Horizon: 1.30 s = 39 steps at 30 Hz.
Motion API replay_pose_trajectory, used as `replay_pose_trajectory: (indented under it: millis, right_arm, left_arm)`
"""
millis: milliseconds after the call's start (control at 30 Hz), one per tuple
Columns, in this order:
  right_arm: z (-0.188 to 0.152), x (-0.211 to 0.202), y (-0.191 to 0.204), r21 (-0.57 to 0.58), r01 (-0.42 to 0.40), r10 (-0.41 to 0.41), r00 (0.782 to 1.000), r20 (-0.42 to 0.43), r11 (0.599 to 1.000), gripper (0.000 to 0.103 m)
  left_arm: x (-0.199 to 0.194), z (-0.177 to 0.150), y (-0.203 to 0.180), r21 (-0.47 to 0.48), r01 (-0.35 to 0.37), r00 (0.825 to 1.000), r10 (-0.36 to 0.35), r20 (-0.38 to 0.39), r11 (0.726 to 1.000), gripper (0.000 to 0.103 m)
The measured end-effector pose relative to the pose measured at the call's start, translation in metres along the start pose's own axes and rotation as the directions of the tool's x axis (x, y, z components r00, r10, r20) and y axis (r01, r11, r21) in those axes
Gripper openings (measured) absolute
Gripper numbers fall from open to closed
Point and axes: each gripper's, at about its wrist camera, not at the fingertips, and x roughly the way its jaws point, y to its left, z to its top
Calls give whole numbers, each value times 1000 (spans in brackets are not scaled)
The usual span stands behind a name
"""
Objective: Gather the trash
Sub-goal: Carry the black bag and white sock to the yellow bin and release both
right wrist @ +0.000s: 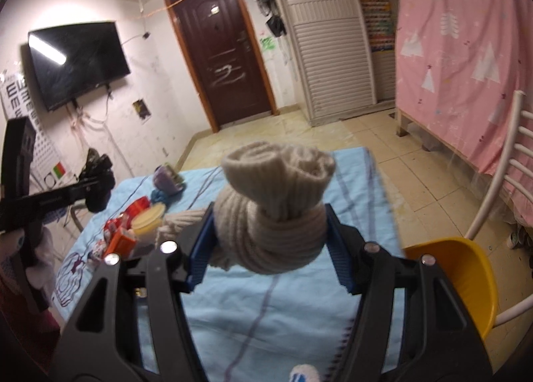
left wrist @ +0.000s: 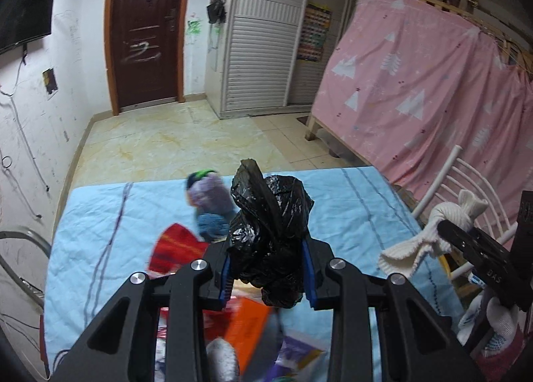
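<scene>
My left gripper [left wrist: 268,273] has its fingers drawn narrow, pinching a crumpled black plastic trash bag [left wrist: 271,232] above the light blue bedsheet [left wrist: 349,202]. My right gripper [right wrist: 271,248], spread wider, clamps a knotted cream knit sock bundle [right wrist: 273,212].

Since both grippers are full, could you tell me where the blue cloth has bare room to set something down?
The blue cloth is bare ahead of the right gripper, between the yellow tub and the clutter. Its far right part, toward the white chair, is also clear. It is crowded on the left: the orange packet, the lidded container and the purple bundle.
</scene>
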Motion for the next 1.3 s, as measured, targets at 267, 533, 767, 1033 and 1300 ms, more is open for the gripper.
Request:
replay_pose_trajectory:
  millis: [267,533,767,1033,1300]
  right_arm:
    - [3,-30,-59,65,105,-109,992,62,992,60]
    - [-1,-59,-118,124,234,-246,964,101,964,60]
    - [-6,-67,-153,119,423,-434,897,84,898,60]
    - [-8,-58,-170,131,423,-432,901,50,897,79]
    - [-8,-95,-200,301,401,-452,884,122,865,81]
  left_arm:
    - [10,4,-72,82,120,993,-118,-27,989,24]
    - [26,5,-145,158,241,970,-232,-74,958,24]
    - [34,10,-219,235,342,940,-327,-100,910,24]
    - [58,0,-271,222,430,901,-403,-160,875,24]
    - [77,-10,-306,254,459,887,-419,-197,851,24]
